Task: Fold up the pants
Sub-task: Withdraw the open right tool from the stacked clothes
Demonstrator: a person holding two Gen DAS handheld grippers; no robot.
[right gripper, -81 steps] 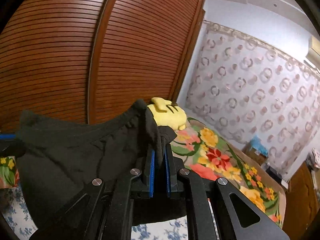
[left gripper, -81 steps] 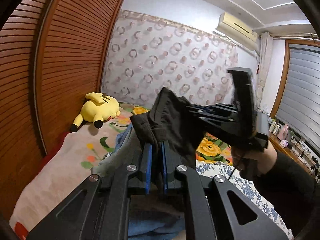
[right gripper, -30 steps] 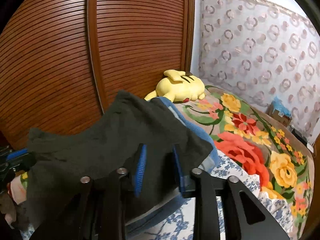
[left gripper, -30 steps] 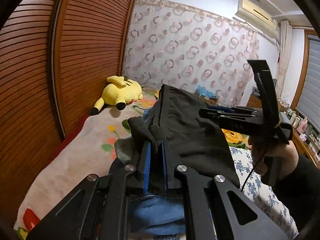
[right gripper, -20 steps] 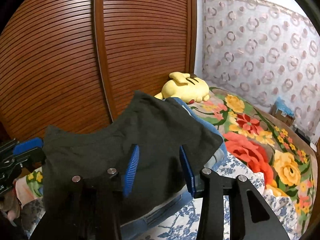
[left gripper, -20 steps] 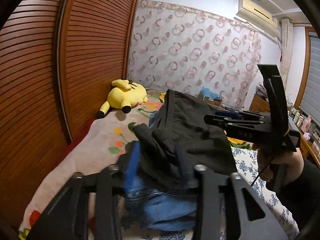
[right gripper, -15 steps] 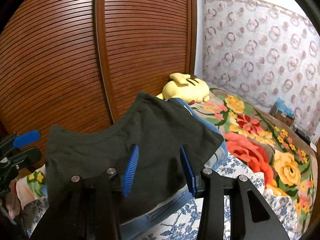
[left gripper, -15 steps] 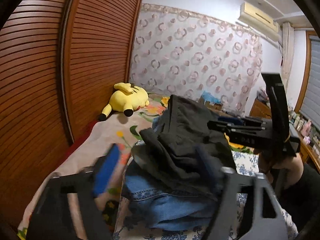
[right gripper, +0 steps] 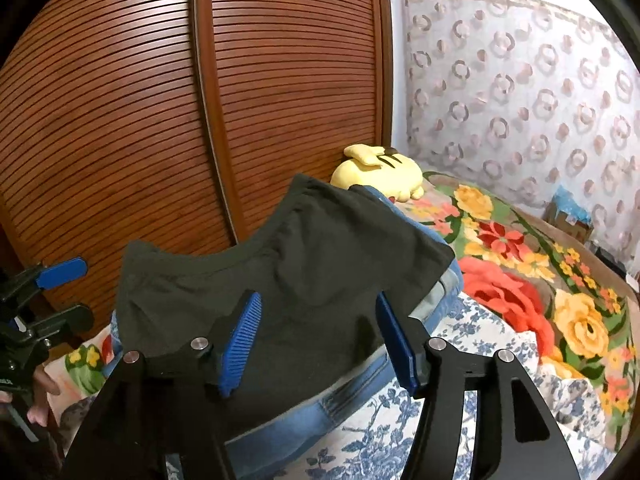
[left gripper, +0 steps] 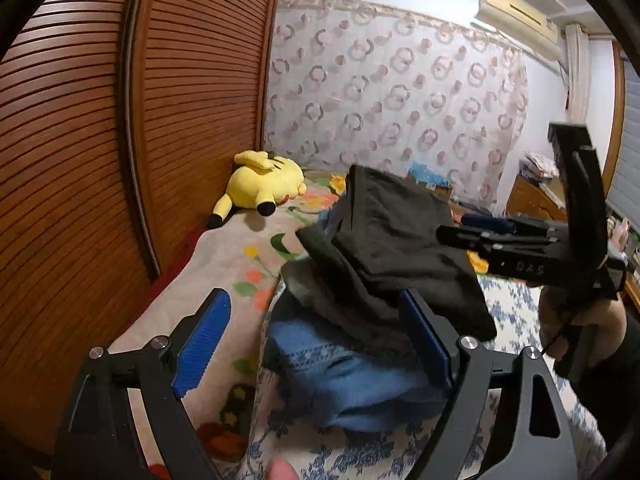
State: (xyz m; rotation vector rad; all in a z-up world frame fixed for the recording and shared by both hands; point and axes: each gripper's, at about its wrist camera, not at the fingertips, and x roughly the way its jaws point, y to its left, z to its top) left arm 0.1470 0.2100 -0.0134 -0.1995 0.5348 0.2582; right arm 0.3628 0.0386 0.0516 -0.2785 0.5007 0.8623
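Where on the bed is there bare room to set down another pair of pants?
Free: the beige blanket strip between the wooden wardrobe doors and the clothes pile, and the floral blanket right of the pile. Crowded: the middle, where black pants lie on blue jeans, and the yellow plush toy behind.

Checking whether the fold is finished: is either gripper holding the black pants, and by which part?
Nothing is held. The left gripper and the right gripper have just been opening; the black pants lie released on the jeans.

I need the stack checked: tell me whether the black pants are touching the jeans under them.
Touching. In the right wrist view the black pants lie draped directly on the jeans, no gap between them.
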